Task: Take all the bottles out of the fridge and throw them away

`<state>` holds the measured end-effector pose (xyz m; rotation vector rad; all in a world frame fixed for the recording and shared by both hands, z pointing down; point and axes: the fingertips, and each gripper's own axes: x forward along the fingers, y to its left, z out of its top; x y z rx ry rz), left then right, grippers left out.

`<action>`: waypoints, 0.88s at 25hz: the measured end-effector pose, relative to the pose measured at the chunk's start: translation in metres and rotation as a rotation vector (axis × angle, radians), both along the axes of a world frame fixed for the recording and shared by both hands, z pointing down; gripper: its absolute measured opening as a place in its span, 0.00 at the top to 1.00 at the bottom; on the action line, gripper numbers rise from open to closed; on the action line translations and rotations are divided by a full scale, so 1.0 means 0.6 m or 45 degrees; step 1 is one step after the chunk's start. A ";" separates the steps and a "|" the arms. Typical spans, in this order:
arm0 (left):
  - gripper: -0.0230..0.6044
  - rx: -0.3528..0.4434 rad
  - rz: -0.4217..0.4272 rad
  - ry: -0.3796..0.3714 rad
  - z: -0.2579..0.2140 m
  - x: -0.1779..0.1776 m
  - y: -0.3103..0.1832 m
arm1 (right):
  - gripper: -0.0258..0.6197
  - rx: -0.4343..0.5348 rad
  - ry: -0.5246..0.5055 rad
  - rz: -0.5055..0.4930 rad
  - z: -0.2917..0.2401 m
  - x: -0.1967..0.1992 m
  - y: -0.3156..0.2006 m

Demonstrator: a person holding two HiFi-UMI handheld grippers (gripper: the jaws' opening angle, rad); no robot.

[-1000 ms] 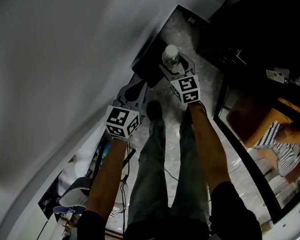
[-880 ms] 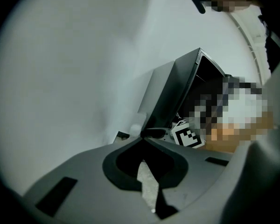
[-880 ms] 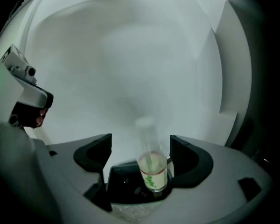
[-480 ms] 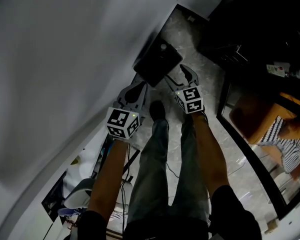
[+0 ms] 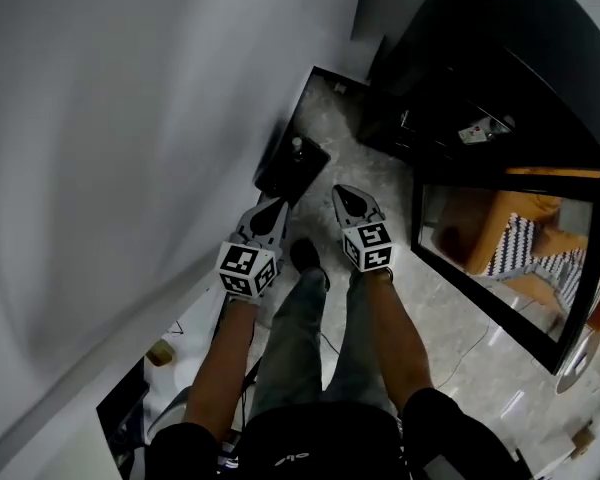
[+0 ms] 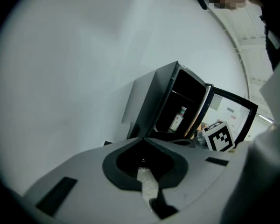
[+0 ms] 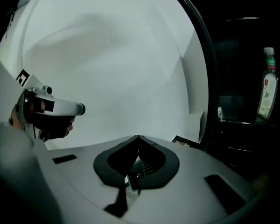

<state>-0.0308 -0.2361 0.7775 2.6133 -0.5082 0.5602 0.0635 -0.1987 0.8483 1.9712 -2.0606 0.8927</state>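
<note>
- Both bare forearms reach forward and slant downward, with the left gripper point(image 5: 269, 208) and the right gripper point(image 5: 345, 194) side by side over the pale marble floor point(image 5: 430, 298), near a black rectangular bin point(image 5: 285, 173).
- The left gripper's point(image 6: 142, 138) jaws are pressed together with nothing between them.
- The right gripper's point(image 7: 138, 137) jaws have just been closing and now meet, empty.
- A clear plastic bottle with a green cap and white label point(image 7: 268, 85) stands upright on a shelf inside the open dark fridge point(image 6: 147, 101), well apart from both grippers.
- A pale spot on the bin's top is too small to identify.
</note>
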 end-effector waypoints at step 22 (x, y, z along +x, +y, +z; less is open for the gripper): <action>0.95 0.040 0.354 0.288 -0.440 0.210 0.168 | 0.95 0.262 0.141 0.337 -0.535 0.156 0.183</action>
